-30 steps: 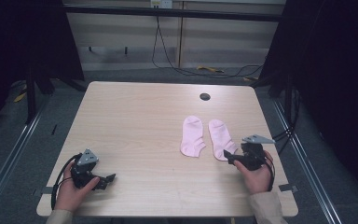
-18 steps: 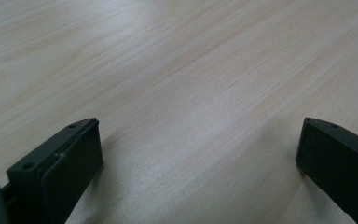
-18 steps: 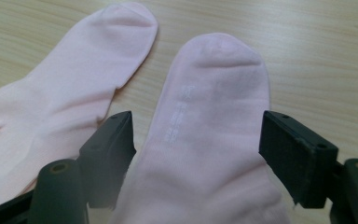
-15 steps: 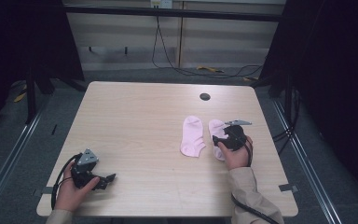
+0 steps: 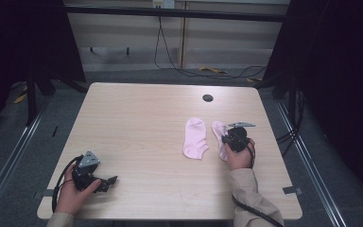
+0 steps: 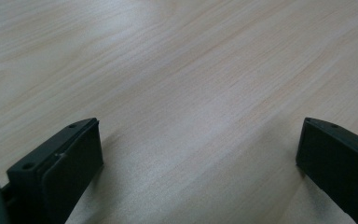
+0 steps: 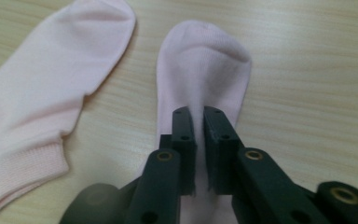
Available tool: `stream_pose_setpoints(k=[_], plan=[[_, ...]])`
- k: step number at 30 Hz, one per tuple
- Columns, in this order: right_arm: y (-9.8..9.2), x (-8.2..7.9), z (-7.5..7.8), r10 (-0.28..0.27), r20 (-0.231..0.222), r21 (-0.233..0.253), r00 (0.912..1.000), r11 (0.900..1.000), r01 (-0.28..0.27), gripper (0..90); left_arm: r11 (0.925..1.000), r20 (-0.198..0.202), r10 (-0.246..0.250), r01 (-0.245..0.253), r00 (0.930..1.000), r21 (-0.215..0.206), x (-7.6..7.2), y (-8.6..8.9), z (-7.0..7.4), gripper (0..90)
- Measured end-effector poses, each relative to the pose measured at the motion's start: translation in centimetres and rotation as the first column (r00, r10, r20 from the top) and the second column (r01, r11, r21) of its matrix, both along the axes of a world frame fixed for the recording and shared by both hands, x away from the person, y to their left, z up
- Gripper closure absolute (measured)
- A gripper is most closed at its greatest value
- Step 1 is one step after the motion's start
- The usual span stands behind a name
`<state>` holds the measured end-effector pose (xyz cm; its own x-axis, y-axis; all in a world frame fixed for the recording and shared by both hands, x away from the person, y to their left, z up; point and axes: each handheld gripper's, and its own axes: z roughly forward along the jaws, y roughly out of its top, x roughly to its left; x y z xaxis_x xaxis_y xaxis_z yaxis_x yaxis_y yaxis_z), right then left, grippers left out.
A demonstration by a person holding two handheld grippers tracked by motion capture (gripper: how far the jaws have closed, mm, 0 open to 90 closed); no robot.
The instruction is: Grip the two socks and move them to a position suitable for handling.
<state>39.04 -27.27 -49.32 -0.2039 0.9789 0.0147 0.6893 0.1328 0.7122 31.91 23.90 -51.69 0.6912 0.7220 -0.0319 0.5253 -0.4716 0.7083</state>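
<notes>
Right gripper (image 7: pixel 199 140) jaws pinch the right pink sock (image 7: pixel 200 79); left gripper (image 6: pixel 200 158) jaws gape wide over bare table (image 6: pixel 191 70)

Right sock (image 5: pixel 219 134) largely under the right tool (image 5: pixel 228 140); cuff end hidden.

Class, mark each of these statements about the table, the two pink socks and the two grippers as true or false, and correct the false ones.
1. Two pink socks lie on the table. True.
2. The right gripper is pinching a fold of the right sock. True.
3. The left gripper is shut on the left sock. False: its jaws stand wide apart over bare wood.
4. The socks lie stacked. False: they lie side by side.
</notes>
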Motion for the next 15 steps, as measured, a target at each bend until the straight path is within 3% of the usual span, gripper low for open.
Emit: stream_pose_setpoints(k=[6,10,12,15], plan=[[-0.6,-1.3,1.6,0.062,0.053,0.029,0.9966,0.998,-0.064,86.2,1.0,0.0,0.0,0.0,1.0,0.0,0.0,0.0,0.0,0.0],[-0.4,-2.6,3.4,0.14,0.099,0.05,0.9852,0.988,-0.145,86.2,1.0,0.0,0.0,0.0,1.0,0.0,0.0,0.0,0.0,0.0],[-0.1,-3.5,4.4,0.181,0.127,0.052,0.9751,0.981,-0.189,86.2,1.0,0.001,0.0,0.0,1.0,-0.001,0.0,0.0,0.0,0.0],[1.0,-5.4,6.1,0.28,0.164,0.057,0.9458,0.954,-0.293,86.0,1.0,0.001,0.0,0.0,1.0,-0.001,0.0,0.0,0.0,0.0]])
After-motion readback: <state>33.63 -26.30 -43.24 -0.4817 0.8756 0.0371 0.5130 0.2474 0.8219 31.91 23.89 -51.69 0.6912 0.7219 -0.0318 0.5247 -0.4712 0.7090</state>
